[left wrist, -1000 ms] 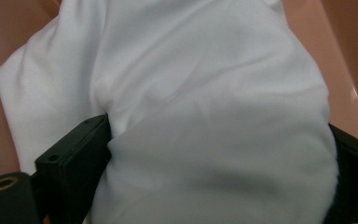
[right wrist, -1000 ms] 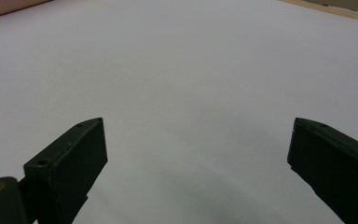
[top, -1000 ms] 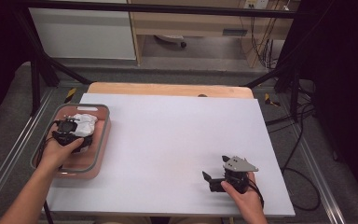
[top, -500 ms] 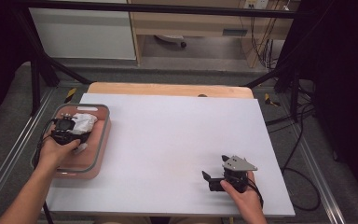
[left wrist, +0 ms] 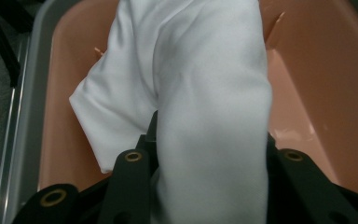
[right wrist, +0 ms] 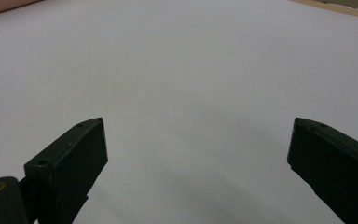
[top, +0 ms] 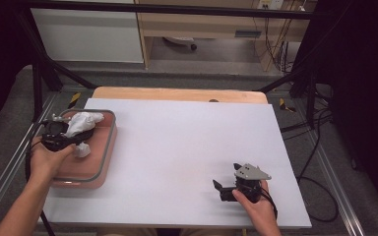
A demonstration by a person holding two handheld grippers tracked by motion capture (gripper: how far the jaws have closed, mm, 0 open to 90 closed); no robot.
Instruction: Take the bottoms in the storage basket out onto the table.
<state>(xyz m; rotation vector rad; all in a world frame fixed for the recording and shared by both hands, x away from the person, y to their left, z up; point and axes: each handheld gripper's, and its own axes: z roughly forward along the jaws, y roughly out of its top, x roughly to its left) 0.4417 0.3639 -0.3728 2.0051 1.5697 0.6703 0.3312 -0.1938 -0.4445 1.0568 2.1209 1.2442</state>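
Left gripper (top: 74, 140) fingers have just closed, clamping the white cloth (left wrist: 200, 107) over the pink tray (left wrist: 303, 93). Right gripper (right wrist: 196, 158), fingers wide, sits well apart across the worktop (top: 187, 147).

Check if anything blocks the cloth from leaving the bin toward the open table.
Nothing visible does. The left gripper is shut on the cloth above the bin; the white table beside it lies bare up to the right gripper.

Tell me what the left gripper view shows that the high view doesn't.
The left gripper view alone shows its black jaws clamped on the crumpled white cloth at close range. The high view alone shows the white table top, the right gripper resting open on it, and both hands. Both show the cloth in the pink plastic bin with a grey rim, gripped by the left gripper.
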